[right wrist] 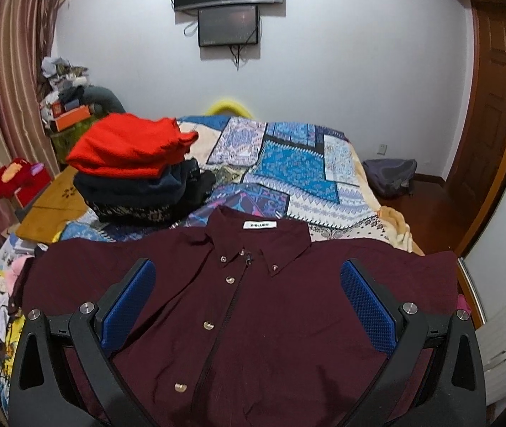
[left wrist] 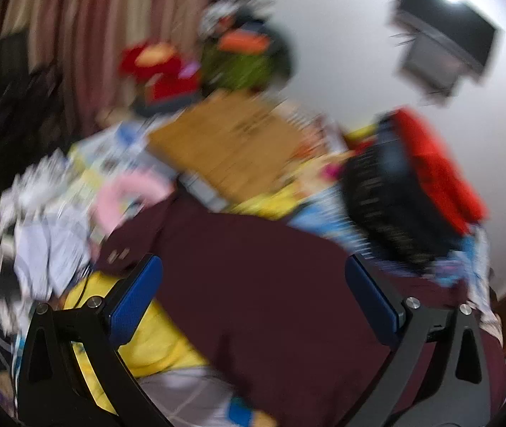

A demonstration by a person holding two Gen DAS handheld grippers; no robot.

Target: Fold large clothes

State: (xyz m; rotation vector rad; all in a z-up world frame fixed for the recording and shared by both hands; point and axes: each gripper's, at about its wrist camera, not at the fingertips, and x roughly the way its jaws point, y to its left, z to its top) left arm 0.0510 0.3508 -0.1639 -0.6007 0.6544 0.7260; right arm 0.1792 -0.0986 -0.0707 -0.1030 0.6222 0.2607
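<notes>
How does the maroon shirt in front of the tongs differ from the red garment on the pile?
The maroon shirt lies spread open and flat, front up, collar and buttons showing; the red garment is already folded into a thick bundle. The shirt rests directly on the bed, while the red garment sits on top of a stack of dark folded clothes. The shirt is dark wine, the garment bright red. Both are untouched by either tongs.

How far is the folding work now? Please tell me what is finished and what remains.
Done: a stack of folded clothes with a red one on top sits on the bed. In hand: the maroon shirt lies spread flat, front up, unfolded. Both the left gripper and right gripper are open above it, gripping nothing. Left: every fold of this shirt.
</notes>
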